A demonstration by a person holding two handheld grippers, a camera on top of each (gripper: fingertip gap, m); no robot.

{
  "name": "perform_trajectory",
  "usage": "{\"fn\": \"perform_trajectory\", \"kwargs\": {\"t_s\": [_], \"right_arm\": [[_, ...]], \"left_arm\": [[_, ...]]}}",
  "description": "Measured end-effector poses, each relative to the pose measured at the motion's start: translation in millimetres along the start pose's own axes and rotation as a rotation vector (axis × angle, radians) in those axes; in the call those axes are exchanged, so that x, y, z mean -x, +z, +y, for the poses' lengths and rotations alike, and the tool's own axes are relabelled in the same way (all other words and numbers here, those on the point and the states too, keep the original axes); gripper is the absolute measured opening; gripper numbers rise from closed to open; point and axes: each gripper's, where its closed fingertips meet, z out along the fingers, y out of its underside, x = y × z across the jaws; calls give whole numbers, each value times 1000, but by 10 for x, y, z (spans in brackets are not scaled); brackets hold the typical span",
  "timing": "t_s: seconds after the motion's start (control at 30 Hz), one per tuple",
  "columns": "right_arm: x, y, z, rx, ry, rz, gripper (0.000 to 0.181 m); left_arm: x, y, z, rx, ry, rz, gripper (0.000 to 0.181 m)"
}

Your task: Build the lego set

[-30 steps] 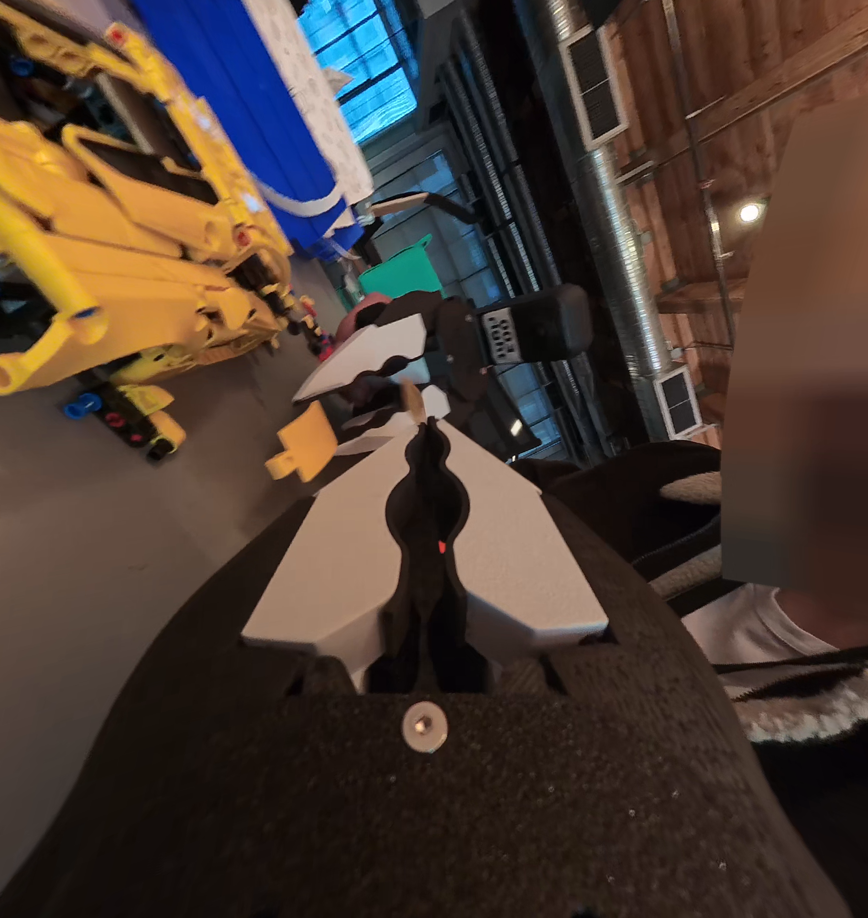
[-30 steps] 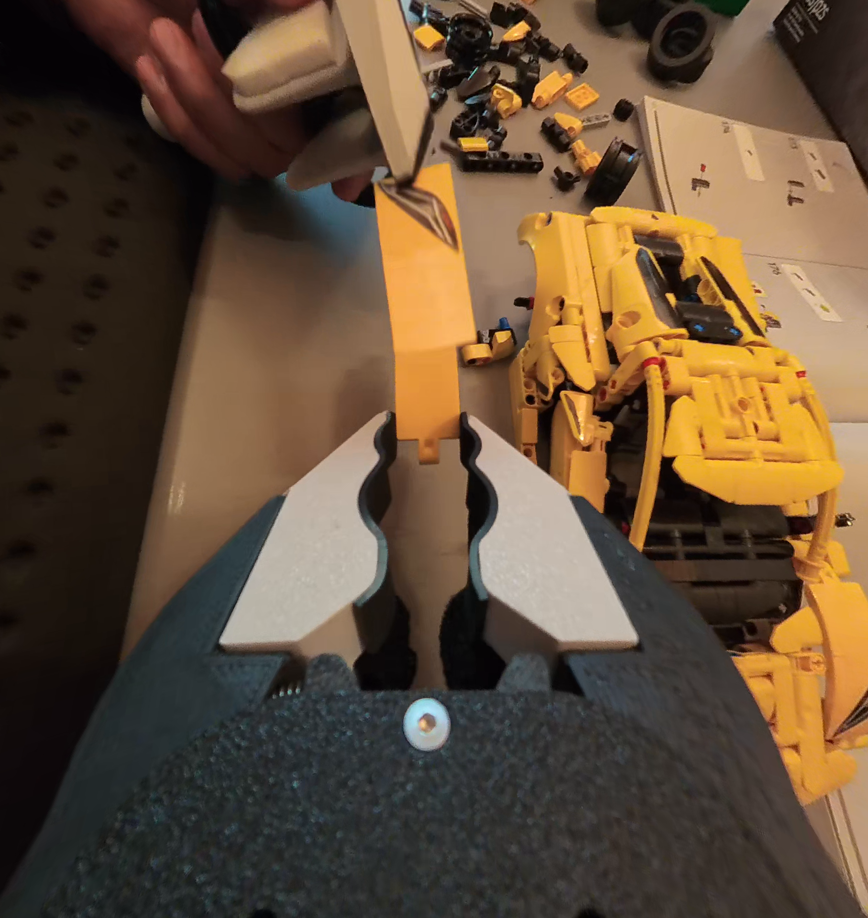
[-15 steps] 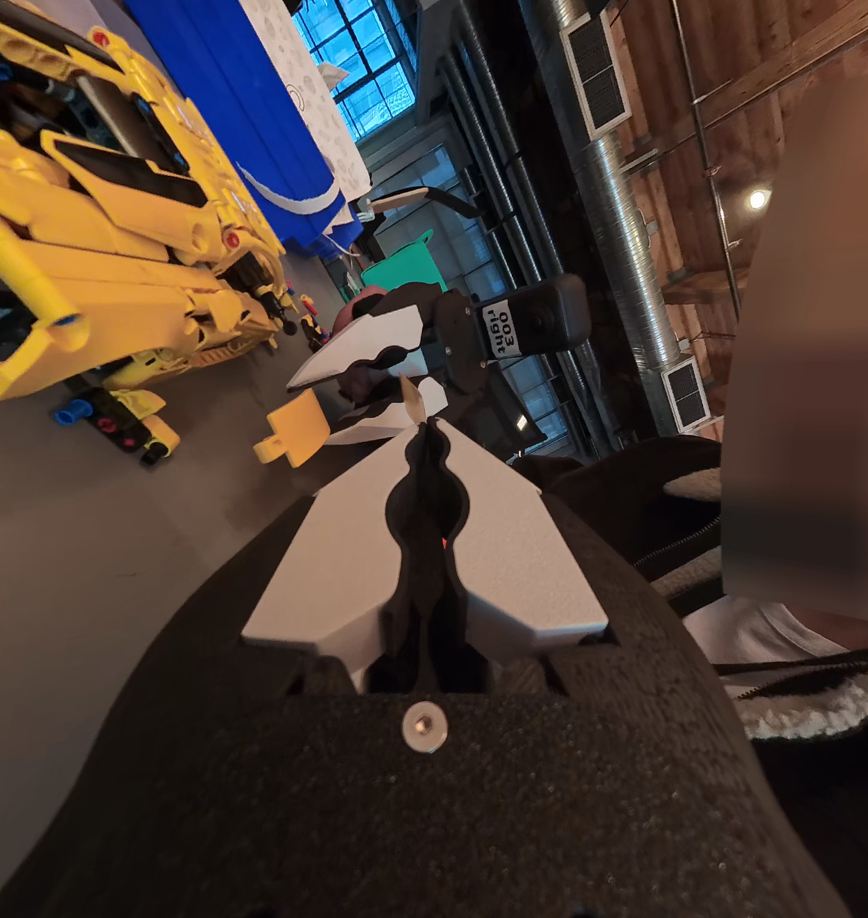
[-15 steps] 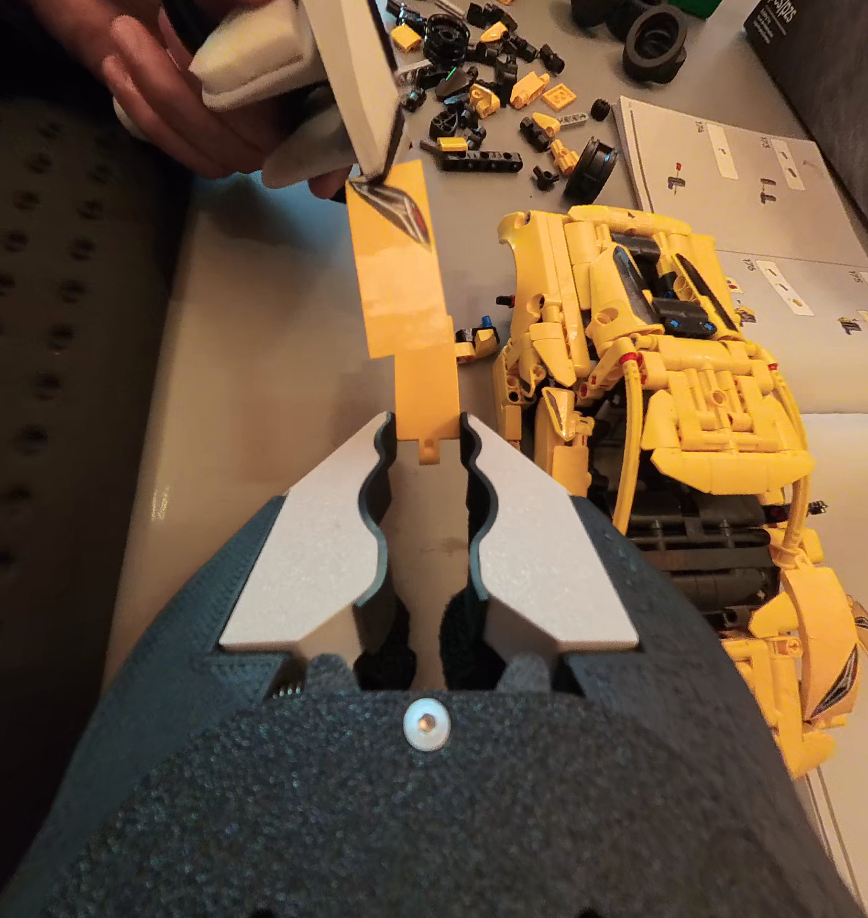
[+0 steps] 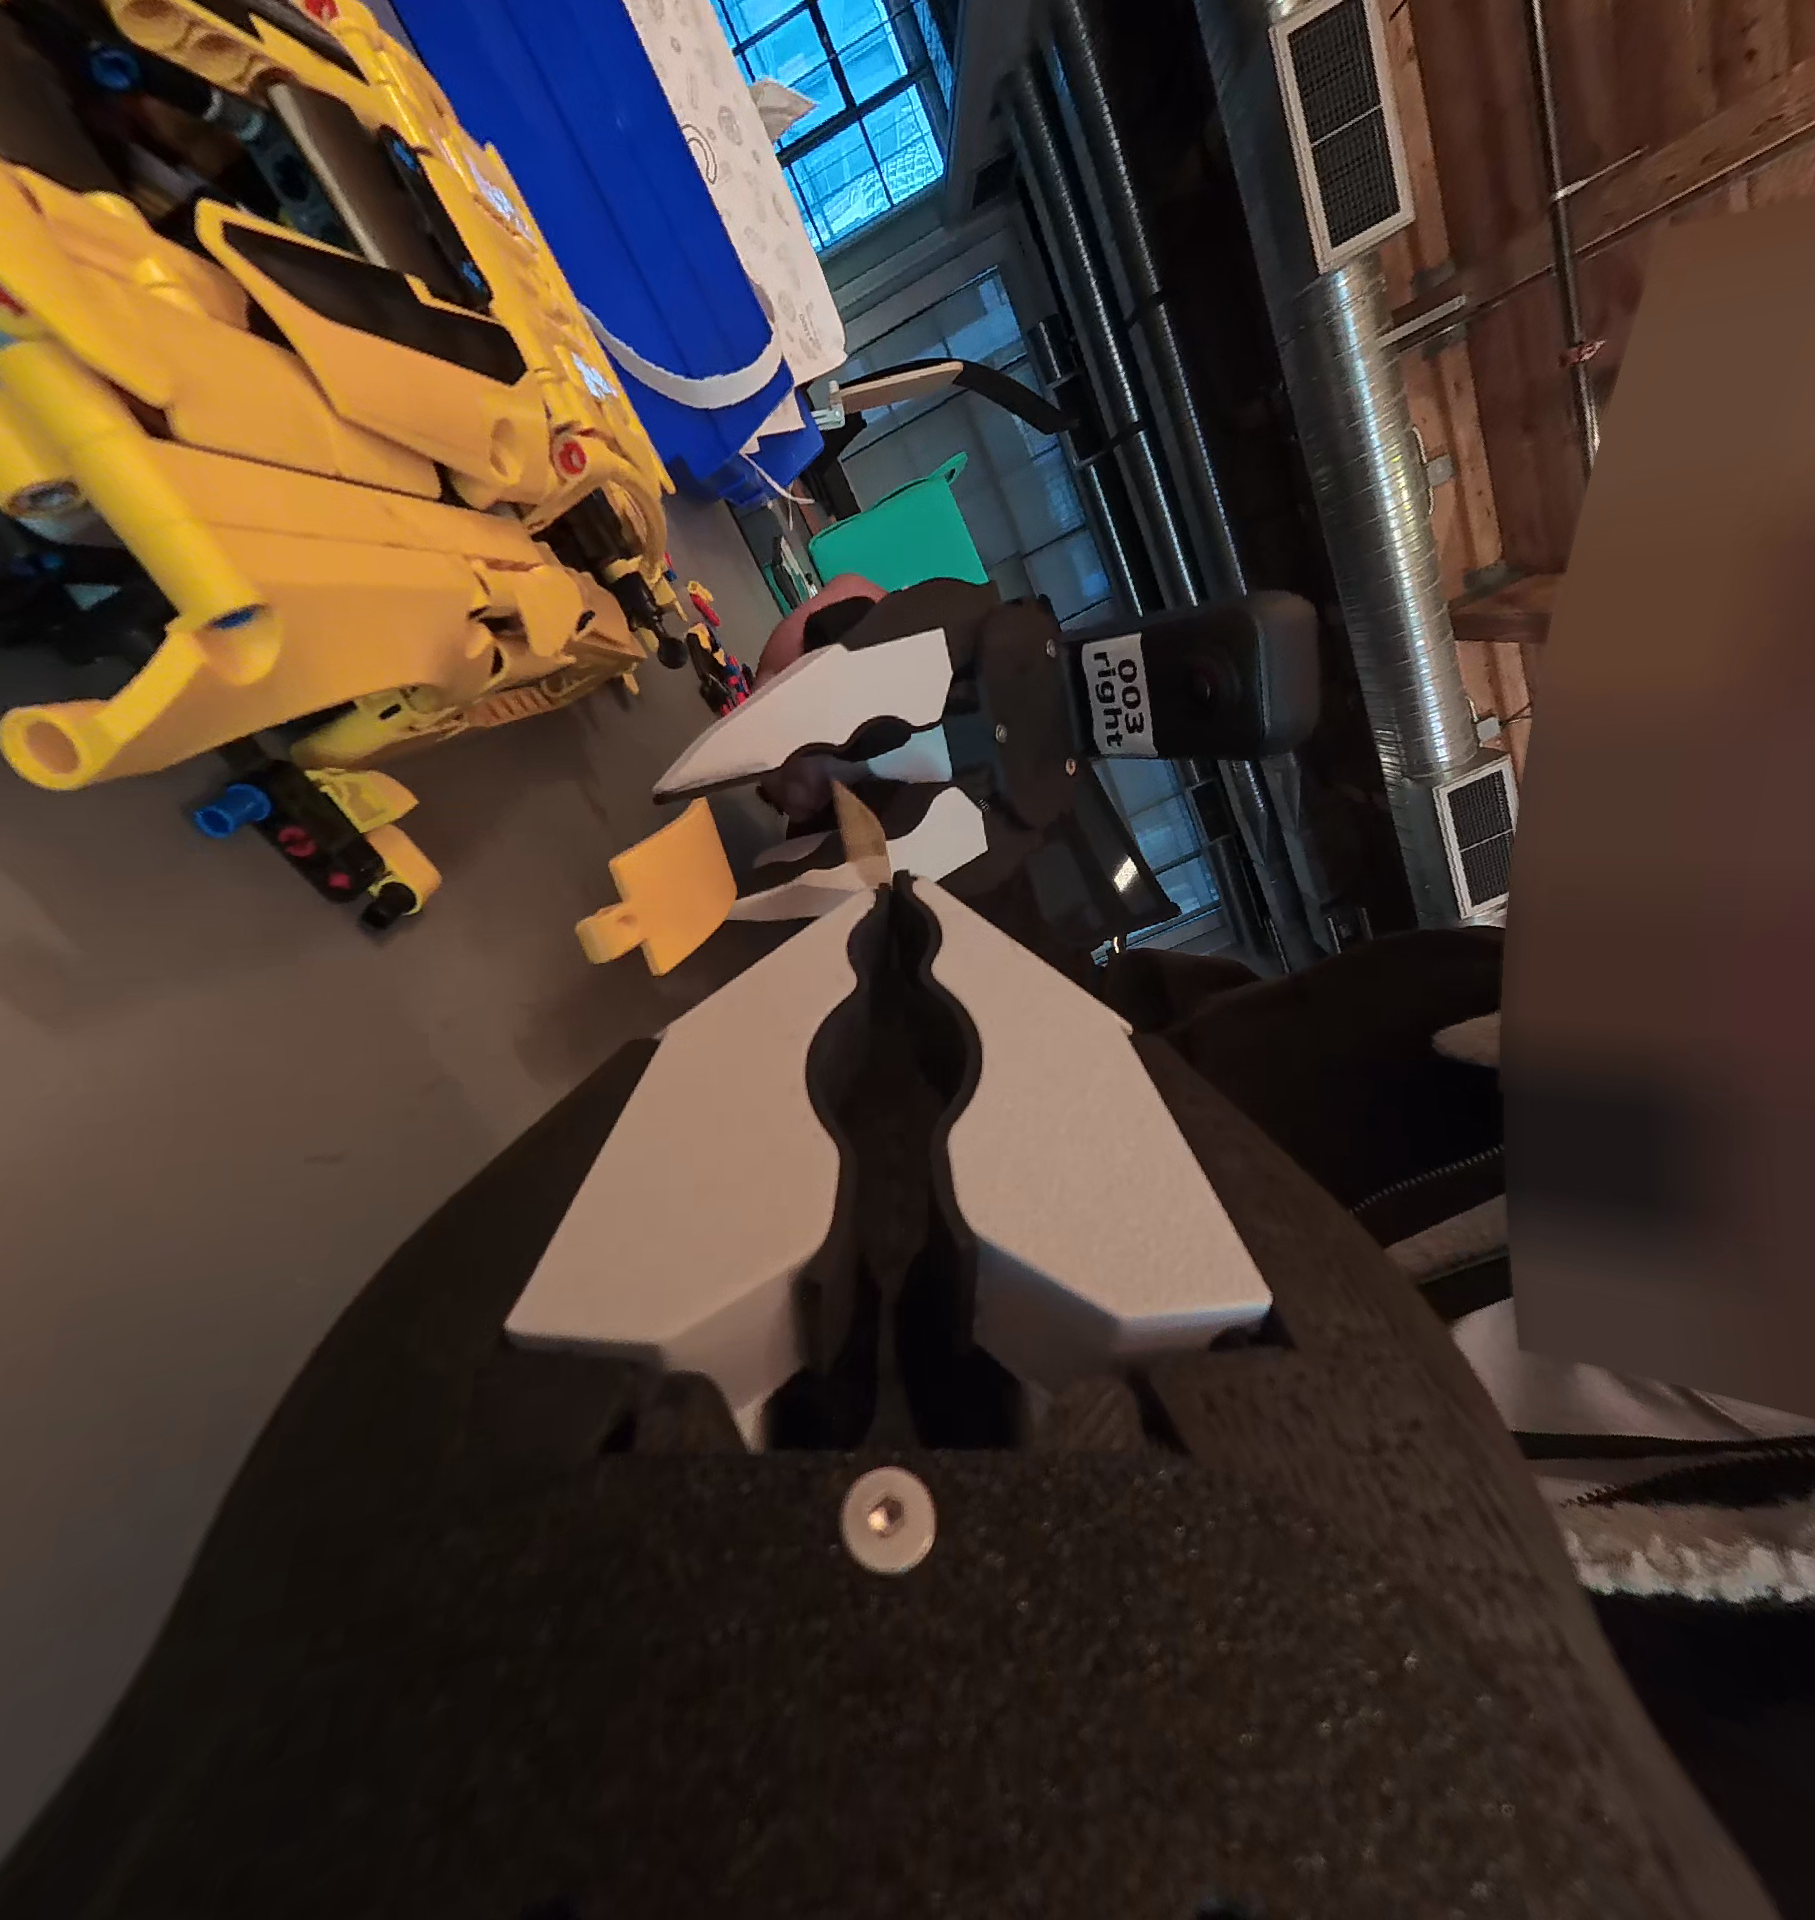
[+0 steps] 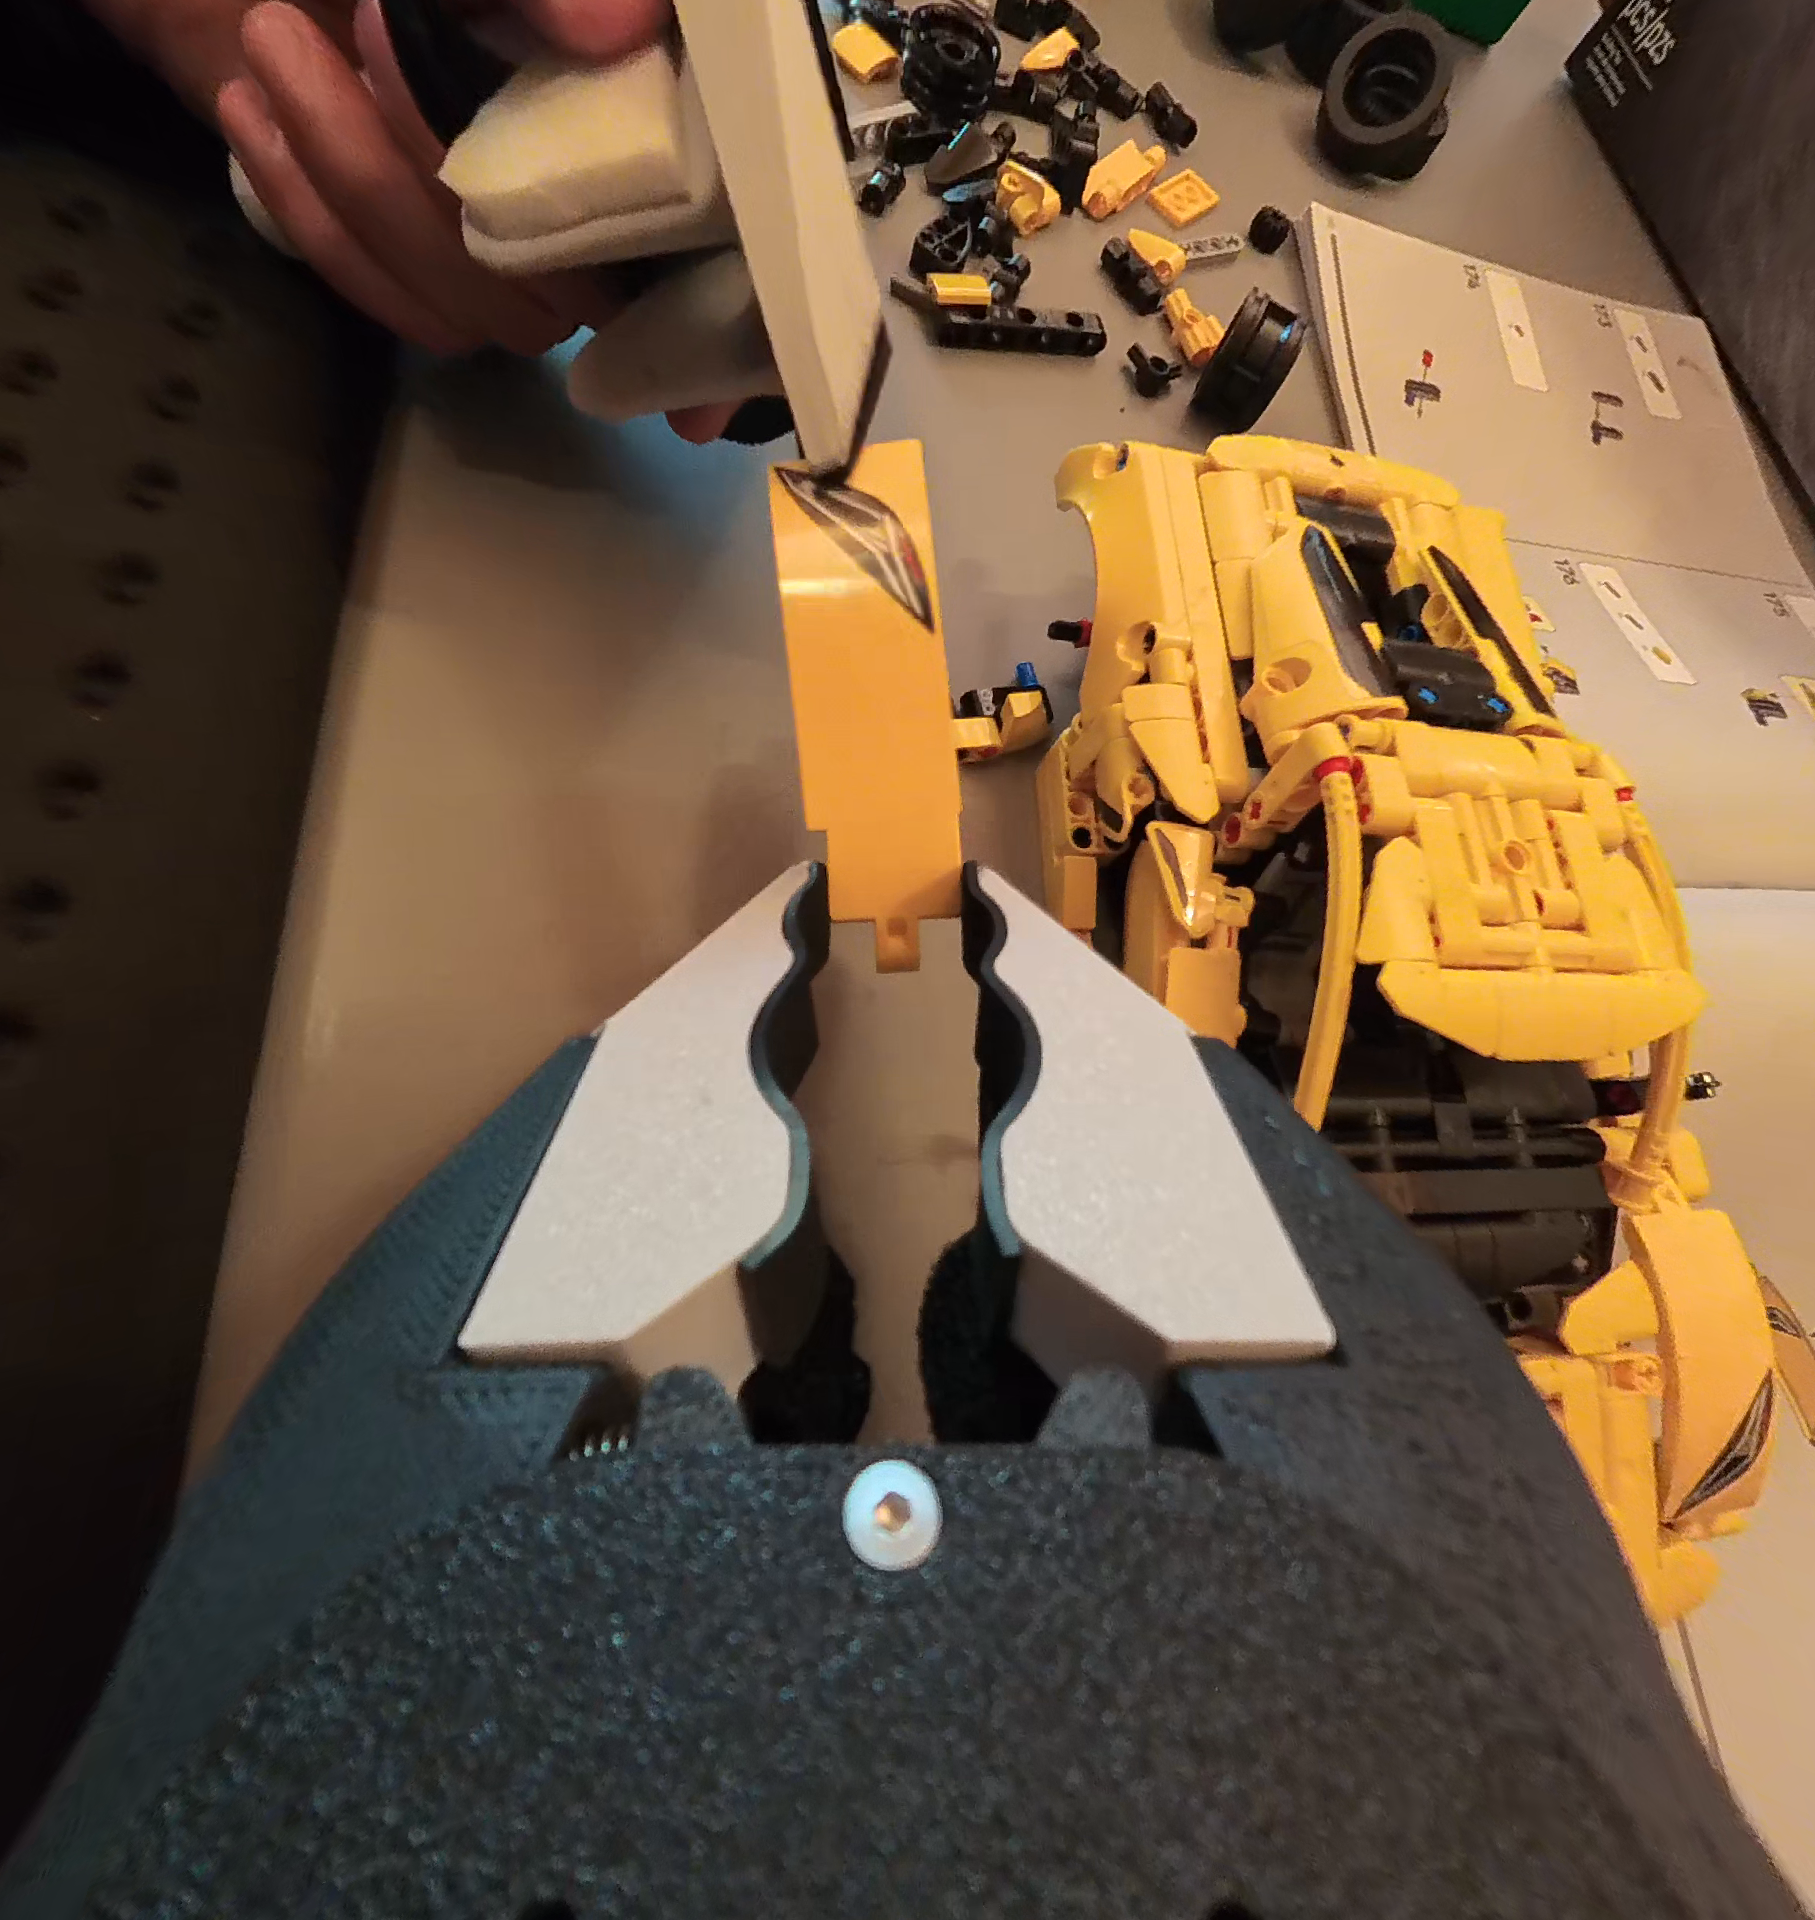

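Note:
My right gripper [image 6: 892, 885] is shut on a small yellow panel [image 6: 895, 883] with a tab, held above the table. My left gripper [image 5: 890, 888] is shut on one end of a thin yellow strip with a black graphic [image 6: 861, 644], like a sticker. Its other end lies over the panel. The left gripper's finger [image 6: 799, 260] comes in from above in the right wrist view. In the left wrist view the strip [image 5: 859, 836] shows edge-on and the panel [image 5: 674, 894] sits by the right gripper's fingers [image 5: 830, 696]. The yellow lego car [image 6: 1402, 831] lies just right of the panel.
The car [image 5: 259, 468] fills the left wrist view's upper left. A small black-and-yellow sub-assembly [image 6: 1007, 717] lies beside it. Loose parts [image 6: 1038, 187], black tyres [image 6: 1391, 83] and an open instruction booklet [image 6: 1557, 416] lie farther back. A hand [image 6: 363, 187] holds the left gripper. The table edge [image 6: 363, 831] runs along the left. About 7 cm separates my left fingertips from my right.
Half a second ago the strip was tilted left, off the panel's line; now it lies closer in line with the panel and overlaps it more. Both grippers have stayed shut.

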Motion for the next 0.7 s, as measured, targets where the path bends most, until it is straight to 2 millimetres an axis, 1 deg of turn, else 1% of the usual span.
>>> {"fn": "perform_trajectory", "kwargs": {"t_s": [0.57, 0.63, 0.7], "right_arm": [[-7, -11, -3, 0, -26, 15, 24], [0, -2, 16, 9, -26, 10, 24], [4, -5, 7, 5, -31, 12, 24]], "left_arm": [[16, -5, -6, 5, 9, -14, 0], [12, -27, -37, -1, 25, -17, 0], [-40, -62, -104, -21, 51, 10, 0]]}}
